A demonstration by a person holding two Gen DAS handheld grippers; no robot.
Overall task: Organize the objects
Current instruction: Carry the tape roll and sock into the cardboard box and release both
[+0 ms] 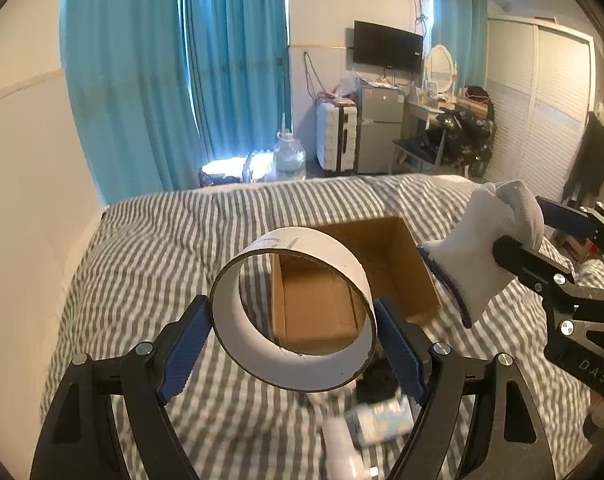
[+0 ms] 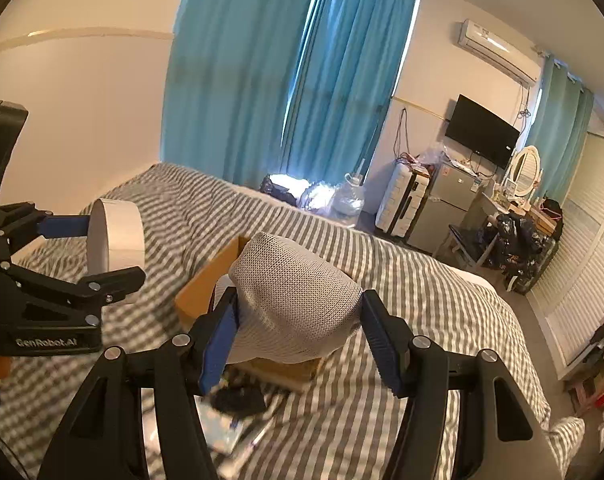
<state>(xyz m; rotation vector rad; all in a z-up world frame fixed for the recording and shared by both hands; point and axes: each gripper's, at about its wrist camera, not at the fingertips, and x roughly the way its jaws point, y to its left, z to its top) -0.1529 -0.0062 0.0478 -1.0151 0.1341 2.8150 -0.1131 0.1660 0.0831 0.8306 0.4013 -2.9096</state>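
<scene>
**Both claws loaded above the cardboard box**

The left claw (image 1: 293, 340) grips a white tape roll (image 1: 297, 312), its blue pads (image 1: 185, 352) pressed against the roll's outer wall, with the roll's opening facing the camera. The roll is held in the air over the near edge of an open cardboard box (image 1: 386, 264).

The right claw (image 2: 297, 340) is clamped on a grey-white mesh sock (image 2: 297, 300), which bulges up between the pads and hangs over the same box (image 2: 209, 284).

The box sits on a bed with a grey-and-white striped cover (image 1: 161, 240). A dark item (image 2: 241, 398) and a pale packet (image 1: 382, 420) lie on the cover just below the claws, too blurred to identify.
</scene>
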